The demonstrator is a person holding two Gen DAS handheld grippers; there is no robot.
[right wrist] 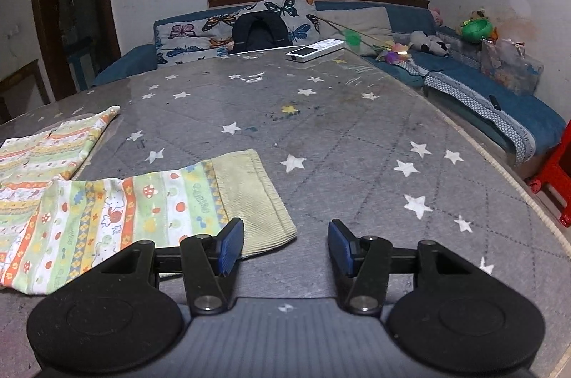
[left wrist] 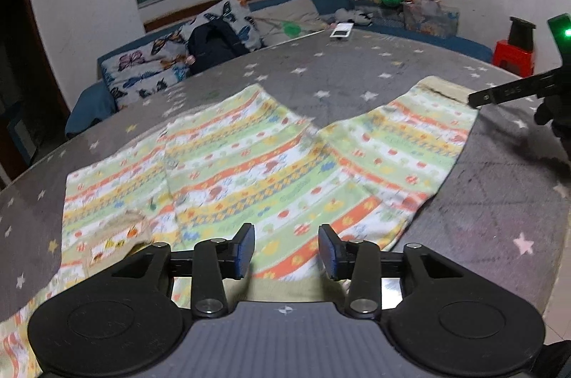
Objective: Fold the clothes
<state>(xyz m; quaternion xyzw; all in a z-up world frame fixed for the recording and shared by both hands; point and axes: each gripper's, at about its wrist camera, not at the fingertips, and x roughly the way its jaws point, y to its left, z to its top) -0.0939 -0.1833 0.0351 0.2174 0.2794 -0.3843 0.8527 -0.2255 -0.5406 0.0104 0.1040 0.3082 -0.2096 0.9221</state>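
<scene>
Loads of open bench (right wrist: 357, 135) is seen ahead and to the right of the right hand-held gripper (right wrist: 286, 244). Only the patterned pants (right wrist: 117, 210) are spread flat on the left half, so that side gets covered. A white remote (right wrist: 314, 50) is parked at the far edge.

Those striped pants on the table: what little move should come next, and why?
Probably shift the right gripper left to pinch the ribbed cuff. Both grippers are open and hold nothing, the pants lie spread flat, and that cuff sits just beside its left finger.
</scene>
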